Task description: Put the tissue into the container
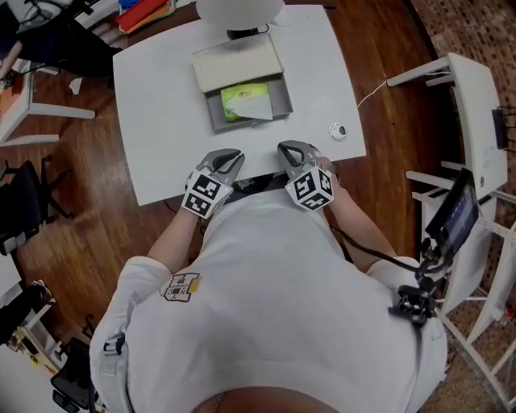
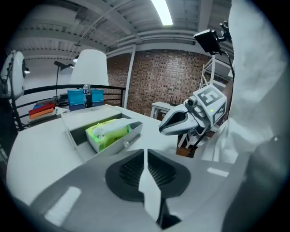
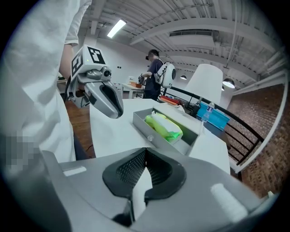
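A green tissue pack [image 1: 246, 101] with a white sheet sticking out lies inside the open grey drawer of the container [image 1: 250, 123] at the middle of the white table [image 1: 161, 121]. In the left gripper view the pack [image 2: 108, 131] sits in the drawer [image 2: 121, 143] ahead and to the left. The right gripper view has the pack [image 3: 164, 127] in the drawer [image 3: 152, 131] straight ahead. My left gripper [image 1: 230, 157] and right gripper [image 1: 292, 149] hover side by side at the table's near edge, close to the person's torso. Both are shut with nothing between their jaws [image 2: 146, 154] [image 3: 146, 156].
A white lamp [image 1: 239, 10] stands behind the container. A small round object [image 1: 338, 131] lies at the table's right edge. A white rack [image 1: 476, 121] stands to the right. Behind the table a person [image 3: 154, 68] stands, near a blue box [image 3: 213, 115].
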